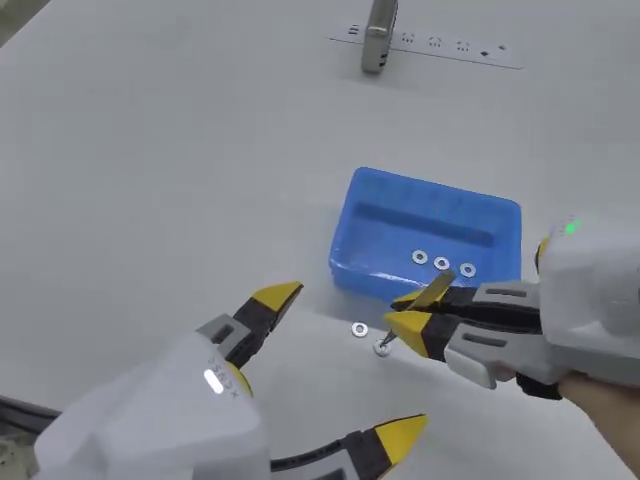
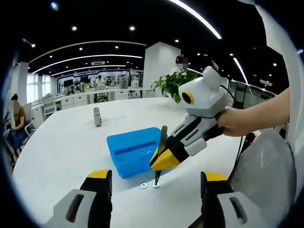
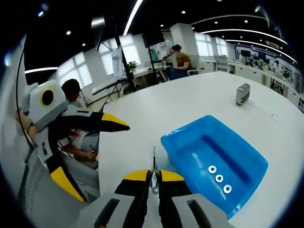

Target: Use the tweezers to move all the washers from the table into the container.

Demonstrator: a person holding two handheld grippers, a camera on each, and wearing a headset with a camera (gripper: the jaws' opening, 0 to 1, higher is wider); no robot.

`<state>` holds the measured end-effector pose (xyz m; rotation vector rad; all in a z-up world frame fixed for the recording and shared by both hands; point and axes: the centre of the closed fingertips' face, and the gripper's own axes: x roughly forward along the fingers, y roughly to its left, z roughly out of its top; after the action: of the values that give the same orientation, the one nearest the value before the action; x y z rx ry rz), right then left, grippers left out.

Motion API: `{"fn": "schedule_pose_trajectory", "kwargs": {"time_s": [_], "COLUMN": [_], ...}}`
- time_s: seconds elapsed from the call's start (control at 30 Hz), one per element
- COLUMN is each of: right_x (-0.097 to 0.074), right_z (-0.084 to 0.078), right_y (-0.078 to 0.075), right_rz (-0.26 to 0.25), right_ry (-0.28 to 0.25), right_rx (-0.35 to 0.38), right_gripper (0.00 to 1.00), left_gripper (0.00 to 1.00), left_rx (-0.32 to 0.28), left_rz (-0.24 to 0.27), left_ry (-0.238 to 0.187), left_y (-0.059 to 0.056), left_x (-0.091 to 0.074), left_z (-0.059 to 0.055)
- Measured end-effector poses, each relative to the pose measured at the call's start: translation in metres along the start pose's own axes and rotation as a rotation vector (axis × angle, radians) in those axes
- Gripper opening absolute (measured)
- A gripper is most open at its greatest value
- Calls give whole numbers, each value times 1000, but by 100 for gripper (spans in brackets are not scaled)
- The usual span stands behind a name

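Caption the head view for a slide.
Right tool shut on tweezers, tips near table washer; blue container holds three washers.

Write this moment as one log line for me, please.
right gripper: shut on tweezers, tips by a loose washer | left gripper: open | container: three washers | table: two washers

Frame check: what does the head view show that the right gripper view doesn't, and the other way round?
Head view's extra: two loose washers plainly on the table, in front of the container, by the tip of the tweezers. Right gripper view's extra: seated people in the room behind. Shared: the blue container holding three washers, the right gripper shut on the tweezers, the open left gripper, and a silver box farther back.
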<state>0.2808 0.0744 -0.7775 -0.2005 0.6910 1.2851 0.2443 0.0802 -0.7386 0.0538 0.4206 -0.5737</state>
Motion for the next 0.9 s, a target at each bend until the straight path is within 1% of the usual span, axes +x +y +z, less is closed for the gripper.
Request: {"fn": "schedule_pose_trajectory", "kwargs": {"time_s": [0.1,0.2,0.43,0.5,0.6,0.67,0.77,0.9], "right_x": [4,5,4,3,0,-5,-15,-27], "right_z": [-4,-8,-9,-10,-9,0,17,35], "right_y": [1,2,8,8,9,11,10,3], "right_rz": [8,6,17,11,3,14,13,-14], "right_ry": [19,48,57,62,62,22,-29,-56], "right_rx": [-9,-48,-123,-159,-160,-132,-122,-120], "right_gripper": [3,3,3,3,3,3,3,3], "left_gripper": [77,76,76,76,76,76,76,76], "left_rx": [0,2,5,4,5,5,2,6], "left_rz": [-2,-3,-9,-10,-10,-9,-9,-14], "left_ry": [2,3,7,7,8,8,9,10], "left_y": [0,-1,-2,-2,-2,-2,-1,-3], "left_x": [0,0,1,1,1,1,1,1], "left_z": [0,-1,-1,-1,-1,-1,-2,-1]}}
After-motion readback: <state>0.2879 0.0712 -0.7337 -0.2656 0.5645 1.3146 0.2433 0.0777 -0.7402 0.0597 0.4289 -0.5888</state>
